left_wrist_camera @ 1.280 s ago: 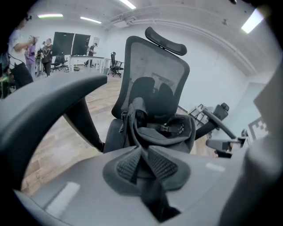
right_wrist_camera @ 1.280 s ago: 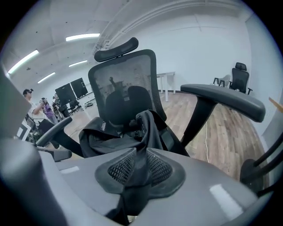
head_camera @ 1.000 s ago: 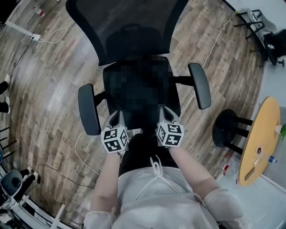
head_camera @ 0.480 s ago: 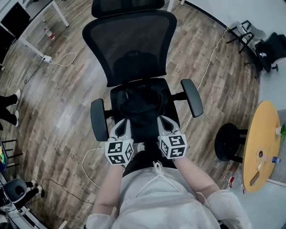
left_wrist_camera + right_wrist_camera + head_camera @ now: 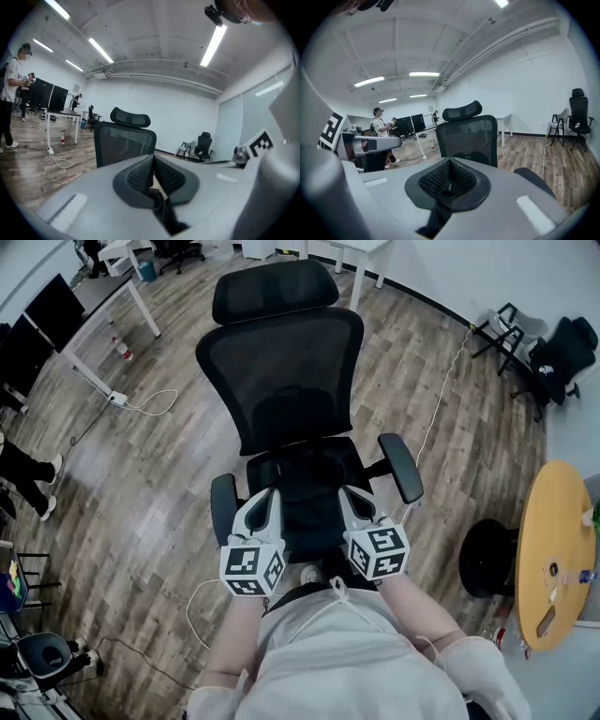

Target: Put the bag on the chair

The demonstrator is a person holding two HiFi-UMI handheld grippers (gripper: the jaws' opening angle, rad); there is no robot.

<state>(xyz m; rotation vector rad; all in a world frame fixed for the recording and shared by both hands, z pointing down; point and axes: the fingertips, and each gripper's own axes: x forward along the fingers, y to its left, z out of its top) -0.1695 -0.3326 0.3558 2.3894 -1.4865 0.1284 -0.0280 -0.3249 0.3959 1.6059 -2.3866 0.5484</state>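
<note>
The left gripper (image 5: 266,501) and right gripper (image 5: 351,497) are each fully closed and empty. A black mesh-backed office chair (image 5: 289,371) stands just beyond their fingertips.

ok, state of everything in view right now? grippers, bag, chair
left gripper: shut, nothing between the jaws.
right gripper: shut, nothing between the jaws.
bag: black, seems to lie on the chair's seat, free of both grippers.
chair: upright, backrest away from the person.
</note>
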